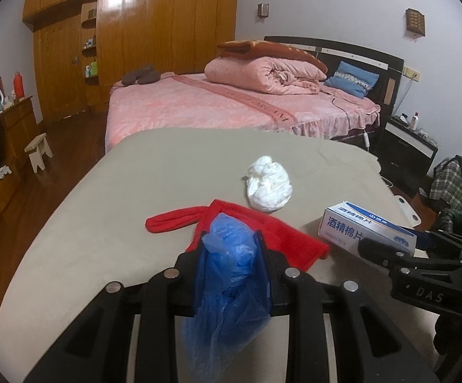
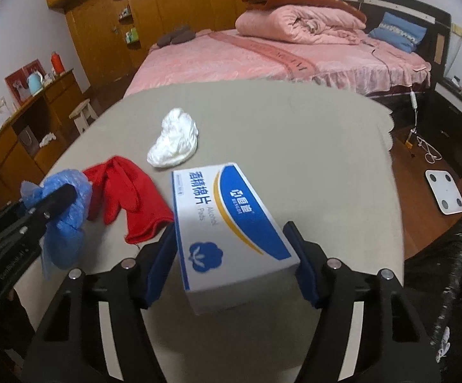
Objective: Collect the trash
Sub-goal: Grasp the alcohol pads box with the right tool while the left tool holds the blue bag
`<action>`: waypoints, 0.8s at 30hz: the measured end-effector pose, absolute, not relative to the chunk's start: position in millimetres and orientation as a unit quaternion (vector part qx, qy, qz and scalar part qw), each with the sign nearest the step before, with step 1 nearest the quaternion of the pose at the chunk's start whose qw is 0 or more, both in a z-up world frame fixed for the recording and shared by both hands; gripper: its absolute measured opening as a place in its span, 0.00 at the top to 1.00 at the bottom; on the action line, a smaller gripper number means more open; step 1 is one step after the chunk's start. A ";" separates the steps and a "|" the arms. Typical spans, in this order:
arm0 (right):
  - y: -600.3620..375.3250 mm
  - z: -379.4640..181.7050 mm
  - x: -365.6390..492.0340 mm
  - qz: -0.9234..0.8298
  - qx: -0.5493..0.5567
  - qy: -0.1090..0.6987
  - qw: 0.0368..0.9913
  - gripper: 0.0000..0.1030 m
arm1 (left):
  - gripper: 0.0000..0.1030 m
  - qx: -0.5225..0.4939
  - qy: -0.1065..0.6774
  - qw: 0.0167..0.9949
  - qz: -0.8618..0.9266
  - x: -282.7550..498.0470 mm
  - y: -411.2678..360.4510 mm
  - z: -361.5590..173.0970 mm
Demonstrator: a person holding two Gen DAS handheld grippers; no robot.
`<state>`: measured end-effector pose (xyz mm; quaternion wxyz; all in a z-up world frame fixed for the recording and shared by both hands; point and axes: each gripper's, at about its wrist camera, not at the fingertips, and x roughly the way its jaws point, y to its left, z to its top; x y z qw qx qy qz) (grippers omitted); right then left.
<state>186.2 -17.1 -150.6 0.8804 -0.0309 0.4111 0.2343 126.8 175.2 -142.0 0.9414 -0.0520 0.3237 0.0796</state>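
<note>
Right wrist: right gripper (image 2: 232,239) clamps box (image 2: 227,223), underside hidden; left gripper (image 1: 231,239) pinches blue bag (image 1: 231,268).

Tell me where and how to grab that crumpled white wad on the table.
Grip the white wad across its narrower upper end, coming from above with the jaws either side. It lies loose and lumpy on the table, clear of the red cloth, so a top pinch fits.

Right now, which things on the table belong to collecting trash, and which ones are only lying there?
Belonging to the job:
- blue plastic bag, clamped in the left tongs
- alcohol pad box, between the right tongs
- crumpled white wad, probably trash

Only lying about:
- red cloth on the table
</note>
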 end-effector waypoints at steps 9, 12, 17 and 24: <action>-35.9 -127.3 172.3 0.239 -0.016 0.394 0.887 0.41 | 0.73 -0.046 0.313 0.947 0.064 115.7 155.0 -124.8; -37.8 -132.2 168.6 0.239 -0.016 0.404 0.883 0.41 | 0.73 -0.042 0.317 0.946 0.058 114.2 148.1 -126.8; -35.6 -146.1 160.8 0.242 -0.029 0.423 0.873 0.43 | 0.73 -0.037 0.328 0.942 0.056 112.8 142.5 -134.0; -36.0 -167.3 160.9 0.239 -0.020 0.440 0.865 0.42 | 0.73 -0.041 0.340 0.937 0.066 110.6 147.4 -144.9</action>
